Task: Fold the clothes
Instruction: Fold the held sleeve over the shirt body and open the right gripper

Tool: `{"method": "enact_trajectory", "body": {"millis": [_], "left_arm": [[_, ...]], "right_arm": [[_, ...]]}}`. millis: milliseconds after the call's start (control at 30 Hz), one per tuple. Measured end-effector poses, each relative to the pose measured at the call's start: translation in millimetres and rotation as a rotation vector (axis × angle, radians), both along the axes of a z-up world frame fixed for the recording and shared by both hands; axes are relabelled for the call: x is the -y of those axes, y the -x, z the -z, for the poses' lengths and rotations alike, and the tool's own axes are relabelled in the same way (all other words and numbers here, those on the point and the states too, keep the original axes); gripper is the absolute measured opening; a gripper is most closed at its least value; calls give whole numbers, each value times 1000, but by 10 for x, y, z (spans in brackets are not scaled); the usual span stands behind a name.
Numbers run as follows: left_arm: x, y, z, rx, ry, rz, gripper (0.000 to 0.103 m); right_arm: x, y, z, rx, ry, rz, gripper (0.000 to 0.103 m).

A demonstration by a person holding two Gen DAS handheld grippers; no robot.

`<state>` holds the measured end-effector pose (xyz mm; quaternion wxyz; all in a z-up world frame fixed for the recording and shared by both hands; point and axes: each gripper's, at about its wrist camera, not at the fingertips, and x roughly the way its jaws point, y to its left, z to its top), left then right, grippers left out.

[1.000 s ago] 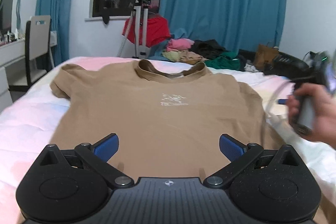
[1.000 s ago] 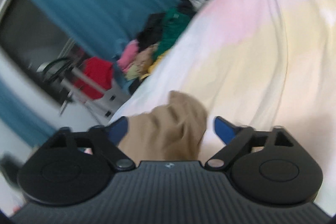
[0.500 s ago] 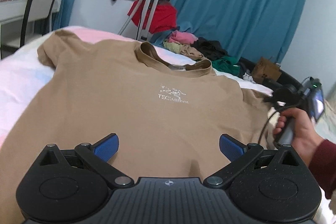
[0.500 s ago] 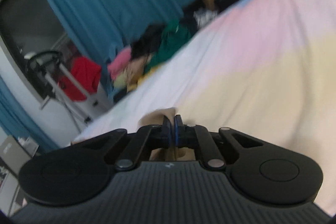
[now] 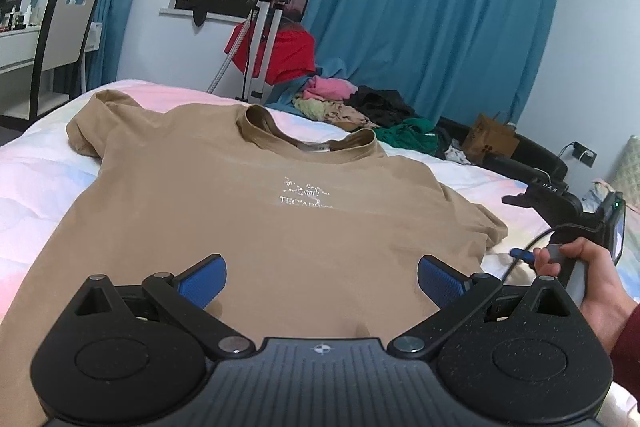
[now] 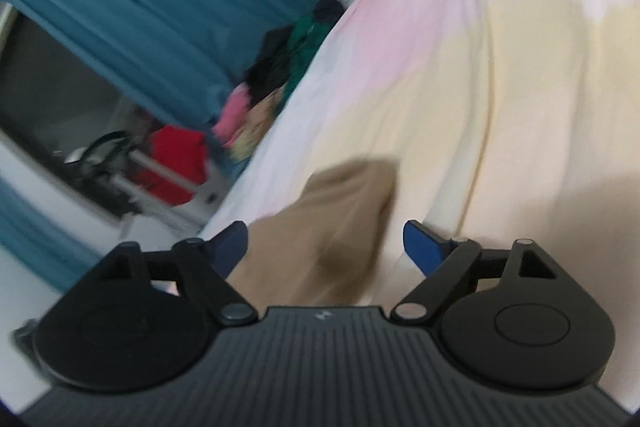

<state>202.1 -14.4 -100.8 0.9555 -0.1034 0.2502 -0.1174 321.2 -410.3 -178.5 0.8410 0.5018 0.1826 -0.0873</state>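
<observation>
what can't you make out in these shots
- Tan t-shirt hem: left wrist view, hidden behind the left claw.
- Shirt sleeve: right wrist view, motion-blurred, folds unreadable.
- Chest print: too small to read fully.
- Right claw: whether it touches the sleeve, unclear.

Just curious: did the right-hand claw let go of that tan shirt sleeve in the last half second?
Yes. The right gripper, shut half a second ago, now stands open around the sleeve, which lies on the bedsheet.
</observation>
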Motion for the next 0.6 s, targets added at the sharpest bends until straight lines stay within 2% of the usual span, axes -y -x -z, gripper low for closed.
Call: {"method": "enact_trajectory", "body": {"millis": [67, 167, 267, 367, 433, 467, 500, 533, 600], "left_arm": [[-21, -15, 15, -15, 11, -6, 103], [-82, -44, 30, -30, 35, -20, 103], [-156, -101, 37, -54, 73, -45, 103], [-250, -180, 36, -84, 147, -57, 103], [-305, -238, 30, -90, 183, -71, 103], [-324, -268, 22, -88, 190, -80, 103], [-336, -281, 0, -81, 188, -85, 103], [-347, -290, -26, -72, 183, -88, 103], [-367, -308, -77, -54, 173, -95, 103]], "right_arm": [[-43, -90, 92, -16, -74, -28, 87], [-118, -288, 176, -29, -97, -27, 88], [-178, -529, 135, 25, -52, -2, 87], [-239, -779, 21, 94, 44, 18, 77], [-271, -960, 10, 64, 94, 4, 66], [-284, -1075, 39, 9, 101, -10, 58], [-299, -1167, 74, -55, 107, -24, 45], [-314, -1196, 66, -93, 135, -26, 38], [-346, -1170, -42, -104, 210, -16, 9]]}}
